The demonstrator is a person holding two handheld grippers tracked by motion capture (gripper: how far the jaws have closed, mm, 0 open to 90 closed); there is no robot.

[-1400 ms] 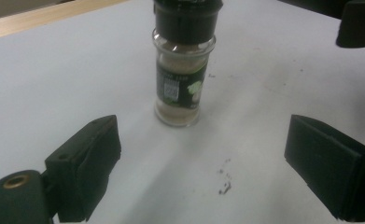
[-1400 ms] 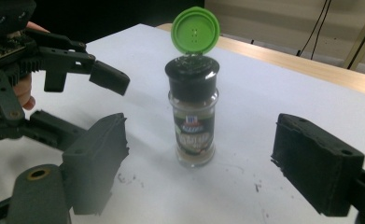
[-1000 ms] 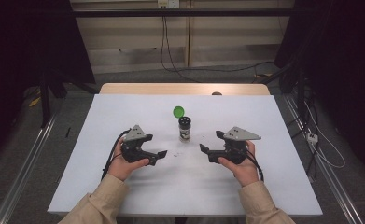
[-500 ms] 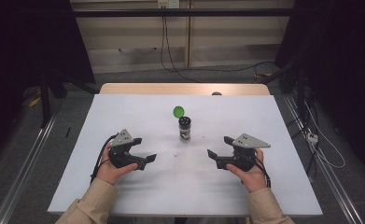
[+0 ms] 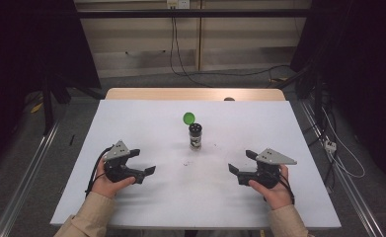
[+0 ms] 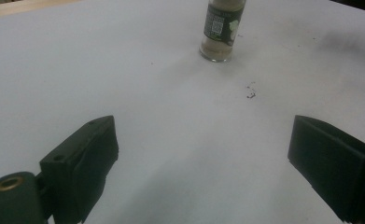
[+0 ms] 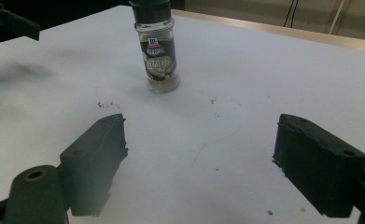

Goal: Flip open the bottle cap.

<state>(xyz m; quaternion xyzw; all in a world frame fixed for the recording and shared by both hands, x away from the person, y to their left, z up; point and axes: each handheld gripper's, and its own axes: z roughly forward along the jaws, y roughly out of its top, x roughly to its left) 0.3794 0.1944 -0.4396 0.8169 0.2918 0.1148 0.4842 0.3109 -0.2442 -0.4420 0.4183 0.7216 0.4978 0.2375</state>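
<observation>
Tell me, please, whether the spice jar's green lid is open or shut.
Open. In the high view the green lid is flipped up behind the spice jar, leaving its black top with shaker holes uncovered.

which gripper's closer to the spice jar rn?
Roughly even; the right looks marginally nearer. The spice jar stands upright mid-table with its green flip lid open. The left gripper sits near-left of it, the right gripper near-right. Both are open and apart from it.

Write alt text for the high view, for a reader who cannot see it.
A person holds the left gripper and the right gripper, both open, low over a white table. Between and beyond them stands a small spice jar with its green flip lid open.
</observation>
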